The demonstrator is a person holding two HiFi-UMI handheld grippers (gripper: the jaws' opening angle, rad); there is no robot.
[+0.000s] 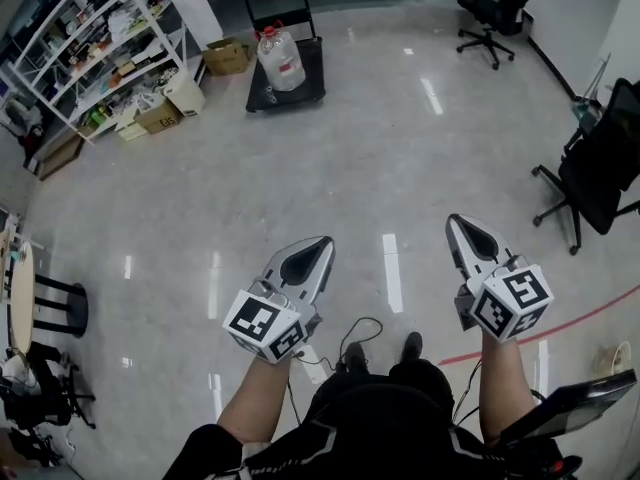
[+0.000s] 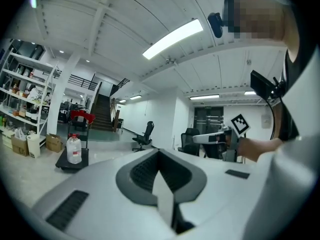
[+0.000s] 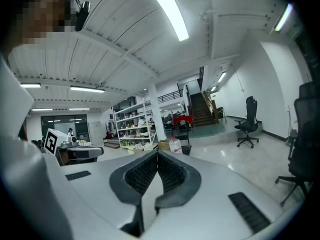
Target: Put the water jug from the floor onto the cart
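Water jug (image 1: 281,60) is seated upright on the black cart (image 1: 310,76), well apart from both grippers, at 11 o'clock across the floor. Left gripper (image 1: 322,244) and right gripper (image 1: 456,224) are carried side by side, jaws fully closed, nothing gripped.

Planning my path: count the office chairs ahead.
2. One office chair at top right of the head view, another at its right edge; more may lie out of frame.

Nothing is legible, not even the label (image 1: 291,69) on the water jug (image 1: 278,48).
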